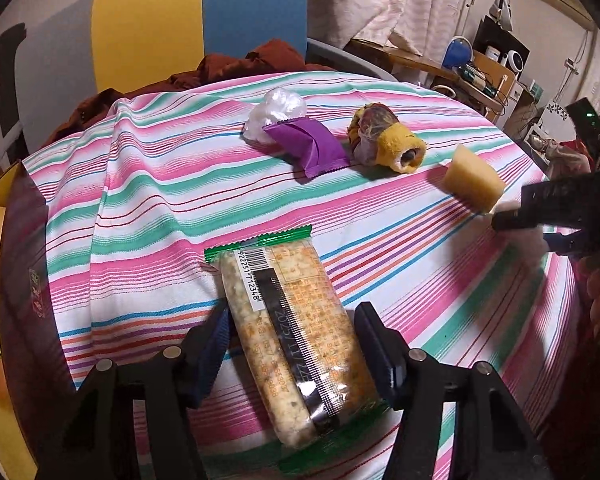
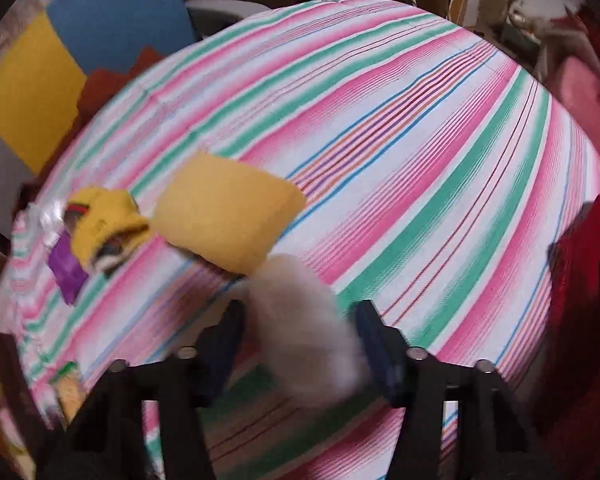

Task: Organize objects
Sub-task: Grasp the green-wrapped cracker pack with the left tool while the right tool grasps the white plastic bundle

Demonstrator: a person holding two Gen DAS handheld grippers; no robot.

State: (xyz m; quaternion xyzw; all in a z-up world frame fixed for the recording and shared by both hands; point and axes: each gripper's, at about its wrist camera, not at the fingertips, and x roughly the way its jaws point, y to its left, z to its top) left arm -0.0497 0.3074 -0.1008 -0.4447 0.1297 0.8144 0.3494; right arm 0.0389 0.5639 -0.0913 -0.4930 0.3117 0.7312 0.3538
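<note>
Two tools are working over a table [image 1: 148,184] that is wearing a striped cloth of pink, green and white. The left tool [image 1: 292,332] is standing with its fingers on both sides of a cracker pack [image 1: 288,336], which is lying on the cloth at the near edge, its barcode end pointing far. The blue pads [image 1: 216,340] seem to be touching the pack's sides, so the tool is pinching the pack.

The right tool [image 2: 300,340] is blurred in its own view. Between its fingers a pale, soft lump [image 2: 304,328] is sitting, and the fingers are close against it on both sides; what the lump is, I cannot tell. In the left view this tool is showing at the far right, just beside a yellow sponge [image 1: 474,184].

The sponge is lying on the cloth at the right side. To its left a rolled yellow sock [image 1: 388,142] is resting, and further left a purple packet [image 1: 308,144] is lying against a crumpled clear bag [image 1: 278,110]. These three are lying near together at the far part of the table, well apart from the pack.

Behind the table a yellow and blue chair [image 1: 196,16] is standing, with a brown cloth [image 1: 236,64] lying on its seat.
</note>
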